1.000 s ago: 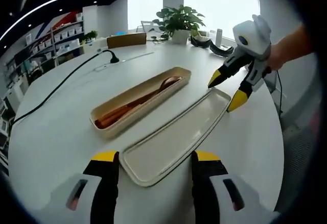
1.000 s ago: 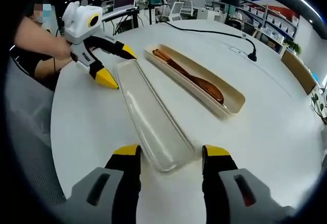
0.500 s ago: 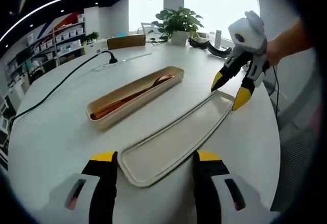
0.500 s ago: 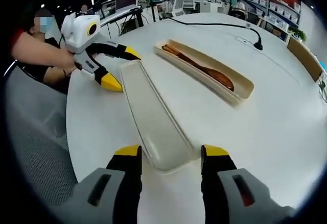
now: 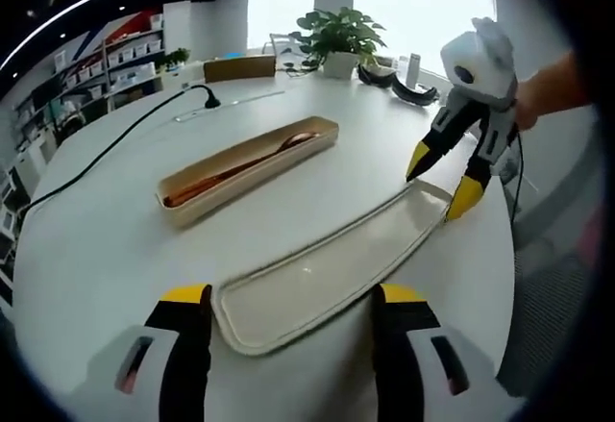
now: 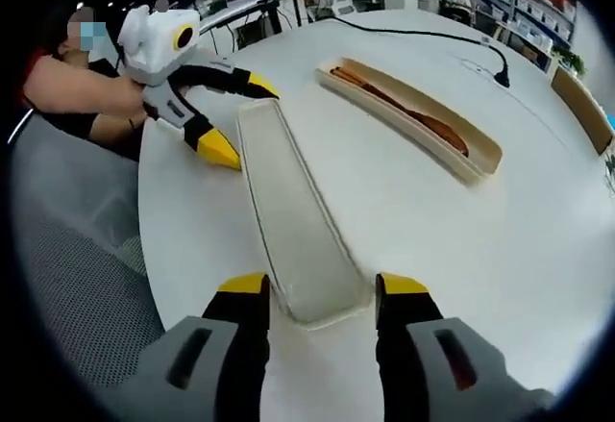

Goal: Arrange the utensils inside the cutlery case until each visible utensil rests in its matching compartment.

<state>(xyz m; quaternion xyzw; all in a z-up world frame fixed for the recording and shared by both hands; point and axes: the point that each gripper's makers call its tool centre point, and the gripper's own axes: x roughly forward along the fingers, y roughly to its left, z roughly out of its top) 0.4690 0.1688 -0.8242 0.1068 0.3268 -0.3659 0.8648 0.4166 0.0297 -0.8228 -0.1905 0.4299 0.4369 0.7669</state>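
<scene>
- Currently, your left gripper (image 5: pixel 288 311) sits at one short end of the lid (image 5: pixel 332 268), jaws spread wide to either side of that end and closed on nothing. No contact between jaw and rim can be confirmed.
- Your right gripper (image 6: pixel 312 297) mirrors this at the opposite short end of the lid, jaws equally wide apart and holding nothing. In the left gripper view it appears at the far end of the lid, yellow tips straddling the rim.
- The lid lies flat on the white table (image 5: pixel 106 239), hollow side up, roughly parallel to the case (image 5: pixel 250 167) and a short way apart from it.
- The case rests open on the table. The wooden utensils (image 5: pixel 235 169) lie lengthwise inside it; a spoon bowl shows toward one end. Whether each piece sits in its own compartment cannot be told, as the dividers are not visible.
- Judgement: holding both grippers at opposite ends suits a long, shallow part. A two-end grasp keeps it level and stops it from pivoting.
- Judgement: the utensil step appears complete, with lid handling next. Close both grippers evenly before you lift.
- Risk: the lid end near your left gripper lies close to the table edge, so a one-sided push could slide it off.
- A black cable (image 5: pixel 106 158) crosses the table beyond the case, well apart from the work.
</scene>
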